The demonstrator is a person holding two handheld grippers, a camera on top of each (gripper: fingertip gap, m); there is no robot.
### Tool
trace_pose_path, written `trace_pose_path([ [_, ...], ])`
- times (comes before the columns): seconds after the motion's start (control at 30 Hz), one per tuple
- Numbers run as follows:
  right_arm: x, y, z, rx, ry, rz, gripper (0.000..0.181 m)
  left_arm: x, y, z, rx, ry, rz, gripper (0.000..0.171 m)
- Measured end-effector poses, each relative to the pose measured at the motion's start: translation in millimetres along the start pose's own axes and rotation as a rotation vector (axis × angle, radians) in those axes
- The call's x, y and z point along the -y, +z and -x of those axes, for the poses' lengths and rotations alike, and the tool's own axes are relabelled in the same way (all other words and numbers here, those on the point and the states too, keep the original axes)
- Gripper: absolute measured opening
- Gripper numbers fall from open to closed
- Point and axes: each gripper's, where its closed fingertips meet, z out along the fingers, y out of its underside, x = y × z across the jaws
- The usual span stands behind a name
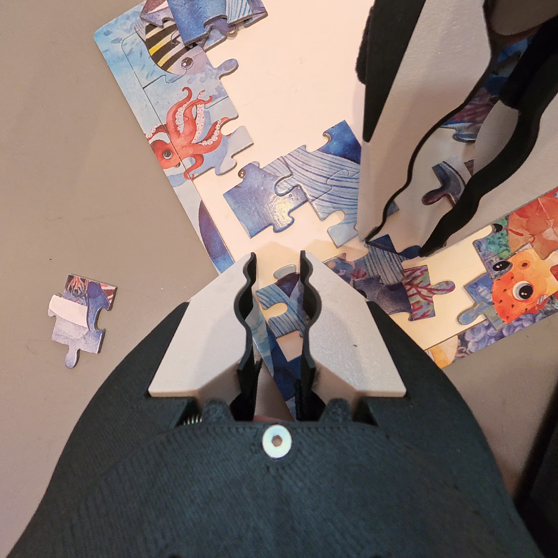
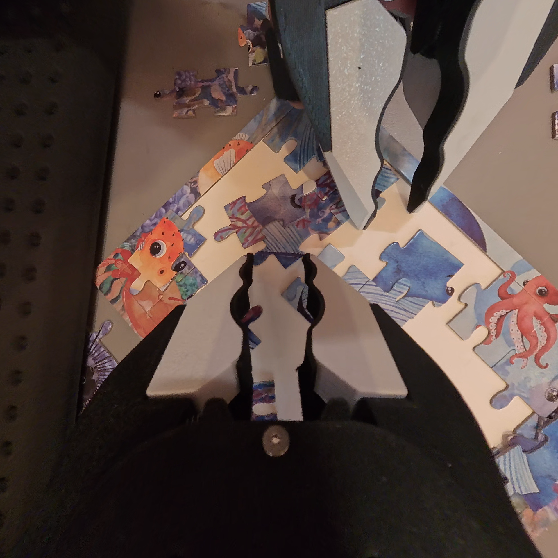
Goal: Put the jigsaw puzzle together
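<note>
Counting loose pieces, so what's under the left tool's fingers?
Under the left tool lies a blue striped piece on the puzzle tray. Its sides are hidden by the fingers.

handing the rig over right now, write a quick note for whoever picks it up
Left gripper: open, empty, low over the puzzle tray's corner.
Right gripper: open, tips at a dark blue piece, not clamped.
Done: red octopus and orange pufferfish edges; blue whale pieces lie in the middle.
Left: cream centre mostly bare; loose torn piece and purple coral piece wait on the grey table.
</note>
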Motion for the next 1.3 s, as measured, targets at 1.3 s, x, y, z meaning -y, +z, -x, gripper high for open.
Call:
trace_pose_path([
  [1.3, 20, 15, 10, -0.010, -0.096, -0.070, 0.056, 0, 0, 0, -0.011, -0.001, -0.004, 0.026],
])
